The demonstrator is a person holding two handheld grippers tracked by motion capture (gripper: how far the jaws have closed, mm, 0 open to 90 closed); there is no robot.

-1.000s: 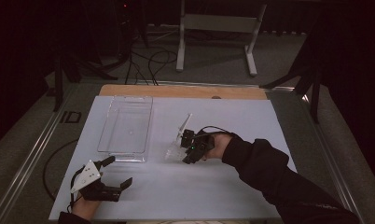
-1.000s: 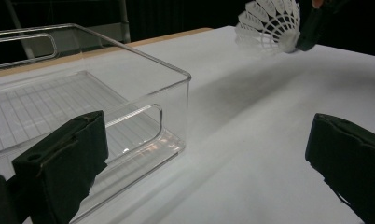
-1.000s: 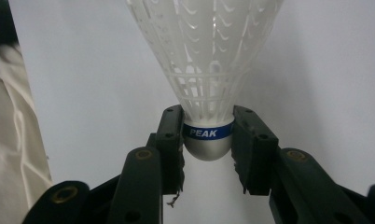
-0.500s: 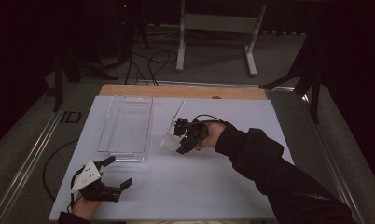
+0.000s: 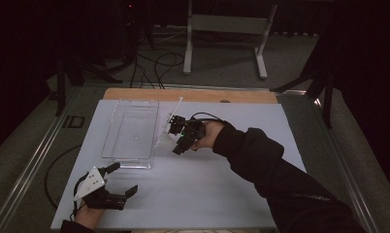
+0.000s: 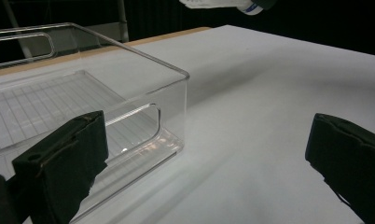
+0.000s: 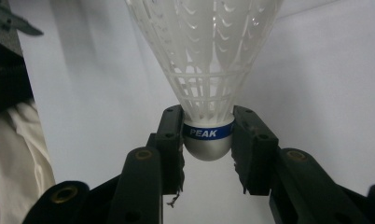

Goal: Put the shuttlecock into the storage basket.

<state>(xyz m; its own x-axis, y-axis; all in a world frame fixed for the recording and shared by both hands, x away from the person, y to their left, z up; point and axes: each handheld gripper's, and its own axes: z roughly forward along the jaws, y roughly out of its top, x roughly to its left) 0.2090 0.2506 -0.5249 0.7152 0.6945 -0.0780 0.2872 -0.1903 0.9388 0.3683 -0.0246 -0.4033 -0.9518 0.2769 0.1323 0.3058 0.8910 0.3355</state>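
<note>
A white plastic shuttlecock (image 7: 208, 70) is held by the right gripper (image 7: 207, 140), whose jaws are pinched on either side of the rounded grey cork base at the blue band marked "PEAK". In the high view, the shuttlecock (image 5: 167, 131) is seen just beside the right long wall of the clear plastic bin (image 5: 116, 114), above the white table top (image 5: 222, 189), with its skirt pointed toward the bin. The right gripper (image 5: 176, 127) is carried by a hand in a dark sleeve (image 5: 280, 174) on the side away from the bin.

The pick-up is judged complete: the shuttlecock is gripped and appears lifted off the surface. Left to do, by judgement, is the carry over the bin wall and the release inside; the bin is seen to hold nothing yet.

The left gripper (image 5: 116, 182) is found near the bin's near short end, resting on the table, its jaws spread wide with nothing between them.

The brand band and the exact seat of the pads on the cork are given by the right gripper view alone. The ribbed floor and cut-out handle of the bin (image 6: 129, 107) are shown in the left gripper view, with the left gripper (image 6: 213, 154) open toward the bin's corner. The overall layout relative to the bin is supplied by the high view.
</note>
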